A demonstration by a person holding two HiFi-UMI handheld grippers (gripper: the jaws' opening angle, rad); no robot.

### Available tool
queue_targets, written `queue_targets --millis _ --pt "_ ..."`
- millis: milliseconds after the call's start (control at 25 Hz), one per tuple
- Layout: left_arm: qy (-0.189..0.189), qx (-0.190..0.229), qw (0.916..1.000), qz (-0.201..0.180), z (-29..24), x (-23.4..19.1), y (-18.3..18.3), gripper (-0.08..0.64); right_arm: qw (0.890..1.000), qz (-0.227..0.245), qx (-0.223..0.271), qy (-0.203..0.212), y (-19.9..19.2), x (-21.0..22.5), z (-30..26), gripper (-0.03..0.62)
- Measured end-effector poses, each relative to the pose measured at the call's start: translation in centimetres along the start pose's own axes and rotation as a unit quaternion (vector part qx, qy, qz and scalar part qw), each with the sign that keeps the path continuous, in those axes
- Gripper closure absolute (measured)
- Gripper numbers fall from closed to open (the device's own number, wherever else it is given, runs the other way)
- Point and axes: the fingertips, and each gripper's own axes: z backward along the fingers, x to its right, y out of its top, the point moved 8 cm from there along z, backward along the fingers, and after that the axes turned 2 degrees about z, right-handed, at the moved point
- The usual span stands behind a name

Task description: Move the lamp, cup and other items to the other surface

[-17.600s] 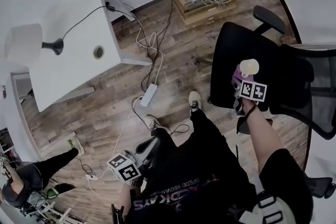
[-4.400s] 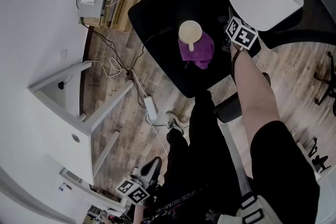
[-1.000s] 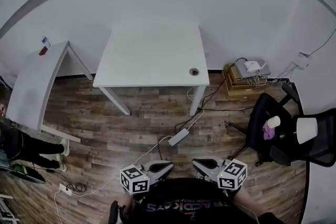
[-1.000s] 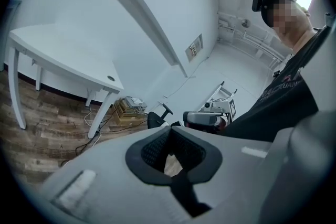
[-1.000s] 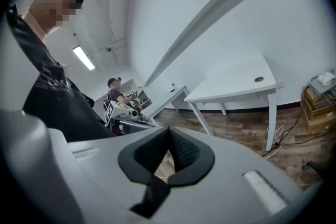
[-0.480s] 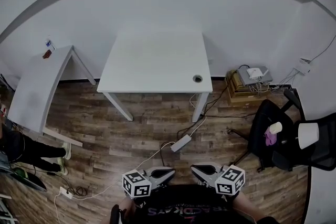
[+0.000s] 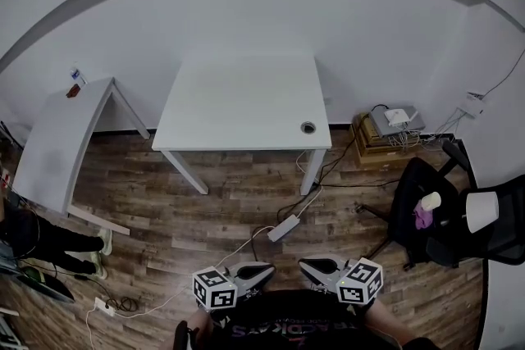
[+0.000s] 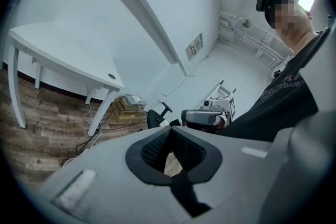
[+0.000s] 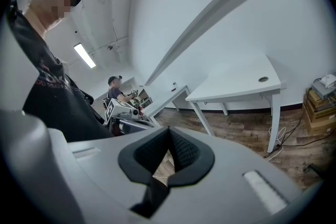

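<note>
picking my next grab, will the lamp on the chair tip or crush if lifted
The lamp is probably top-heavy: its wide pale shade dominates. That shade looks thin, so squeezing may dent it. On the black chair it could tip if nudged.

The lamp [image 7: 481, 211] shows only its shade; its foot cannot be seen. The cup [image 7: 430, 200] and the purple thing [image 7: 421, 218] on the chair [image 7: 408, 205] are too small to make out. A person [image 7: 41, 235] is cut off at the left edge.
</note>
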Motion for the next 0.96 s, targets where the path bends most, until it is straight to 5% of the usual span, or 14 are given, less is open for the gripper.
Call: queue_targets --millis 960 --pt "0.005 0.003 0.9999 0.009 0.28 0.57 -0.76 0.557 1.0 0.003 0.001 0.004 -0.48 -0.58 0.31 0.589"
